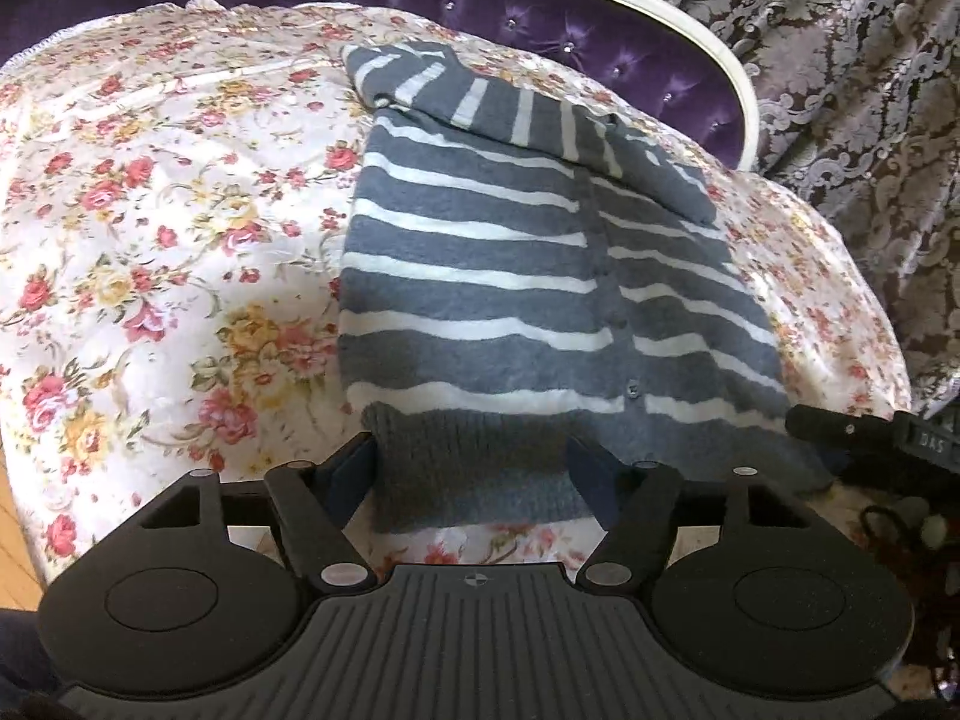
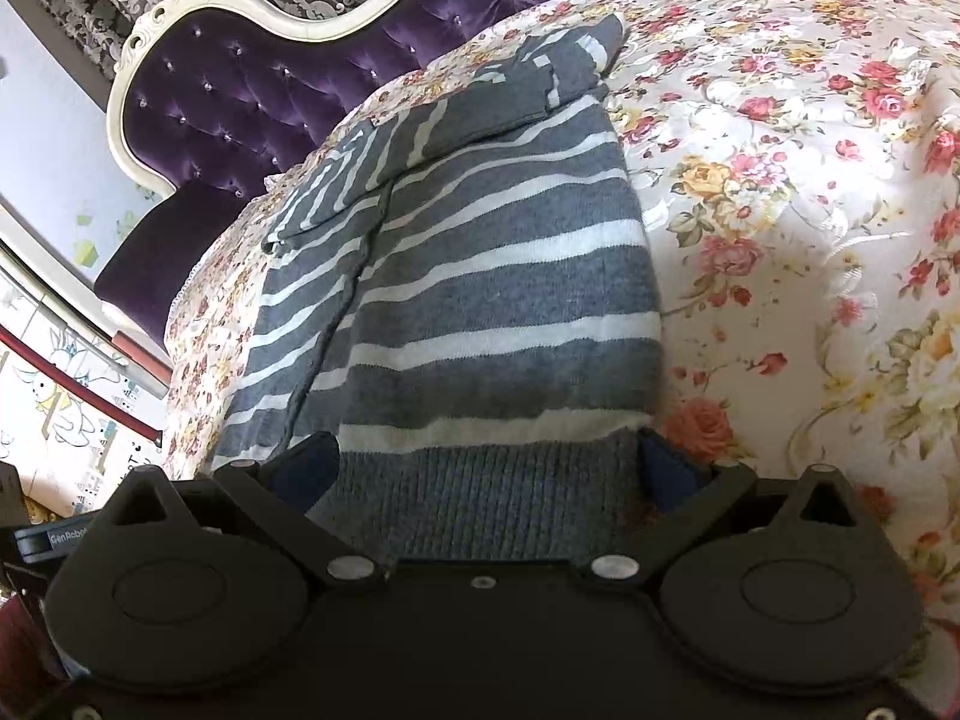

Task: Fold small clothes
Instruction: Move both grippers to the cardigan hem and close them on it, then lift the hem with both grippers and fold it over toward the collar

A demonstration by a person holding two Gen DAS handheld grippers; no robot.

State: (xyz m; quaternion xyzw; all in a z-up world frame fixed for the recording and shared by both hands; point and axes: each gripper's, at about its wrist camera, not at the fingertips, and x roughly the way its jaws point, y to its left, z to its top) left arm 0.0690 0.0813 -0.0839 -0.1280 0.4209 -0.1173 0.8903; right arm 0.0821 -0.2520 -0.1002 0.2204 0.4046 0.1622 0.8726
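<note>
1. left gripper (image 1: 474, 474): jaws spread wide, released; the grey ribbed hem (image 1: 474, 480) of the striped cardigan (image 1: 480, 276) lies between the two fingers, neither pad visibly pressing it.
2. right gripper (image 2: 489, 468): jaws likewise parted, not clenched; the same ribbed hem (image 2: 480, 498) fills the gap between them, its near corner just beside the right-hand finger.
3. in the left wrist view, the other gripper's dark body (image 1: 870, 444) sits off to the right of the jaws, at the hem's far corner.
4. just ahead of both sets of jaws: the cardigan's body, grey with white stripes, lying flat on the floral bedspread (image 1: 150, 240), button placket (image 1: 606, 276) running away from the jaws.
5. farther ahead: a striped sleeve (image 1: 480, 96) folded across the top of the garment.
6. beyond the garment: purple tufted headboard (image 2: 240, 102) with a white frame, then patterned damask curtain (image 1: 840, 60).
</note>
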